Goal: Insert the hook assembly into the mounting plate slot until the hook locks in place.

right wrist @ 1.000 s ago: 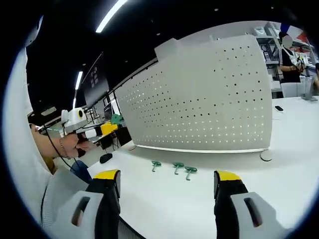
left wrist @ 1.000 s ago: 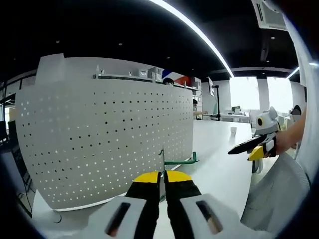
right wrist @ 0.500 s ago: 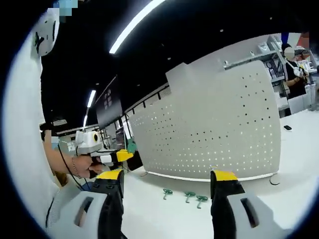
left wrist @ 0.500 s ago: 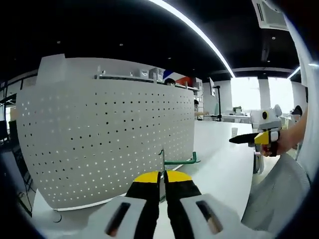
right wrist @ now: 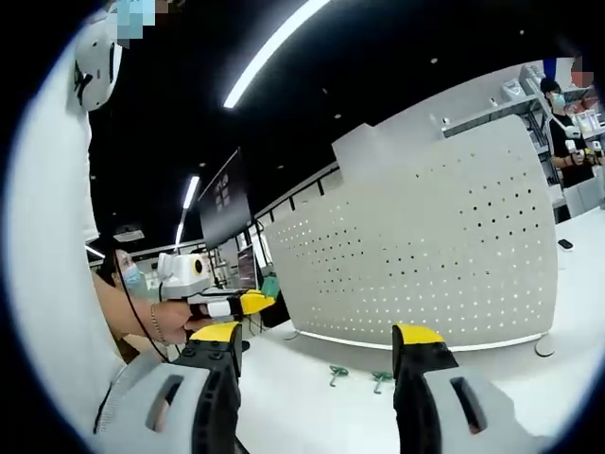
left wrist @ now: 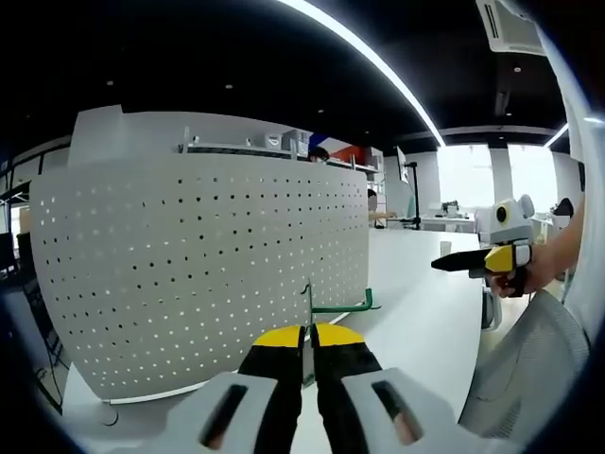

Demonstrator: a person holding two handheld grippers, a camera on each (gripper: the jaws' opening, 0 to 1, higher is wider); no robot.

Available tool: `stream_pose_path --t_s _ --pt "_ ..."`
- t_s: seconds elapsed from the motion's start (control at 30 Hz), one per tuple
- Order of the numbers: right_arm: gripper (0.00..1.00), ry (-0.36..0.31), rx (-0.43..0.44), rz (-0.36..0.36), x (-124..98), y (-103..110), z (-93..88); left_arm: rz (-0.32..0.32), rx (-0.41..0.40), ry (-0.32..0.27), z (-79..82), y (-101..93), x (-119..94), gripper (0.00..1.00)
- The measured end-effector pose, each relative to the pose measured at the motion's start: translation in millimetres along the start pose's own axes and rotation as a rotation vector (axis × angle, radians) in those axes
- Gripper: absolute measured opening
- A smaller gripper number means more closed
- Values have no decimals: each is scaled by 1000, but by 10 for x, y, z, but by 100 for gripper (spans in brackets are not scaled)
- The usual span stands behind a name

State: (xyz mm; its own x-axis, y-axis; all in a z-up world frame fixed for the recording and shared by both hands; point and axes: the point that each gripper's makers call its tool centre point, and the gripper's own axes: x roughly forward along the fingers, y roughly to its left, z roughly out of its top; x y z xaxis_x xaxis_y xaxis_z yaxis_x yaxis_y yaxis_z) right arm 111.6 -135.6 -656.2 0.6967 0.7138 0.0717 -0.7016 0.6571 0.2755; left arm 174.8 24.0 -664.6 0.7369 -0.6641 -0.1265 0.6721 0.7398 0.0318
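Step in hand: the carry-in. The hook assembly was held in the air in front of the mounting plate, not yet seated in any slot, so by my reading the insertion itself had not begun.

Left gripper: its fingers were pressed nearly together on the thin metal upright of the hook assembly, whose green arm stuck out sideways toward the plate's near edge. In the right gripper view this gripper appeared at the left, in the person's hand, near the plate's far end.

Right gripper: its fingers stood wide apart with nothing between them, raised above the bench. In the left gripper view it hung off to the right, well apart from the plate.

Mounting plate: a white perforated panel standing upright on the bench, its face full of small holes in rows.

Spare hooks: a few small green pieces lay on the bench just in front of the plate's foot.

Next move: probably to bring the metal upright square to the plate's face, line its tabs with a row of holes, then push in and down until it catches. Which holes were meant could not be told.

Free gripper's likely part: steadying the plate, since a freestanding panel may tip or slide under the push.
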Motion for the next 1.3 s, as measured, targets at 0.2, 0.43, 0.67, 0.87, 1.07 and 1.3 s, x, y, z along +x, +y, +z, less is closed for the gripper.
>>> stream_pose_path --t_s 0.2,0.43,0.67,0.87,1.07,1.3 --pt "61 13 -10 45 194 116 -6 4 -1 -5 15 -11 10 3" --pt "60 1 -4 71 353 189 12 7 3 -10 52 -33 35 3" --pt "58 -9 0 104 499 293 33 8 11 -17 111 -72 94 3" --pt "56 -23 14 111 615 323 62 7 14 -21 135 -107 128 3" --pt "54 -35 27 135 713 379 101 7 8 -28 157 -121 146 3" --pt "50 -43 34 148 842 404 141 8 3 -36 194 -138 175 3"
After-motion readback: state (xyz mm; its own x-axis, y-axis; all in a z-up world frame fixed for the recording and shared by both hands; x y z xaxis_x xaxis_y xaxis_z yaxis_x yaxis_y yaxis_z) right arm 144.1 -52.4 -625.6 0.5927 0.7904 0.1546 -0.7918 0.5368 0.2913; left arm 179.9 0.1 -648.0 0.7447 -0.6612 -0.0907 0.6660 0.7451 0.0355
